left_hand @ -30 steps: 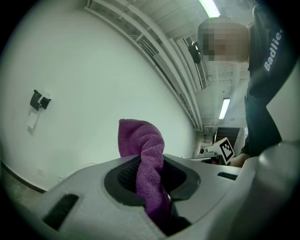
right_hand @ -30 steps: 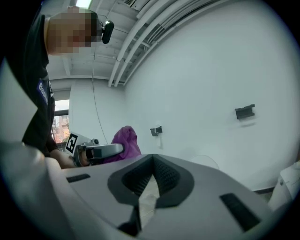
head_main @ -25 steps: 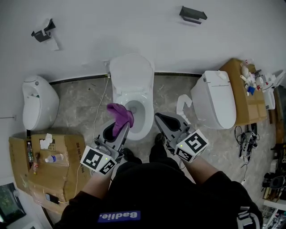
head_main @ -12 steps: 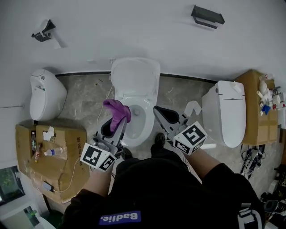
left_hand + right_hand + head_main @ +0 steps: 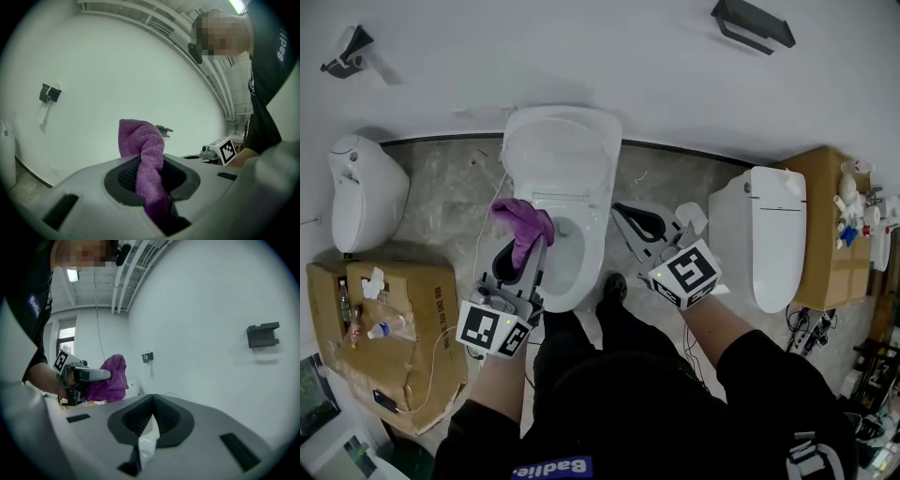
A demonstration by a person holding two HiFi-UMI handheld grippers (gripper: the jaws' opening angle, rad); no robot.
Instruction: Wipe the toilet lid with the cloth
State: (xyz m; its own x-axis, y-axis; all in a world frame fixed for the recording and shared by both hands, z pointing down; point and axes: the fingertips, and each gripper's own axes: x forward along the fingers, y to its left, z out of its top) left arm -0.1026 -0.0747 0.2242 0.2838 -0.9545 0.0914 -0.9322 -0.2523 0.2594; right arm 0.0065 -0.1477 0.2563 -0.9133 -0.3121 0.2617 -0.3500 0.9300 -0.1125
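Left fingers (image 5: 93,190) clamp cloth (image 5: 147,150) (purple).

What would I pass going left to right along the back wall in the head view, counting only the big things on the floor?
rounded white fixture → open toilet with its lid raised → closed white toilet → cardboard box with small items on top.
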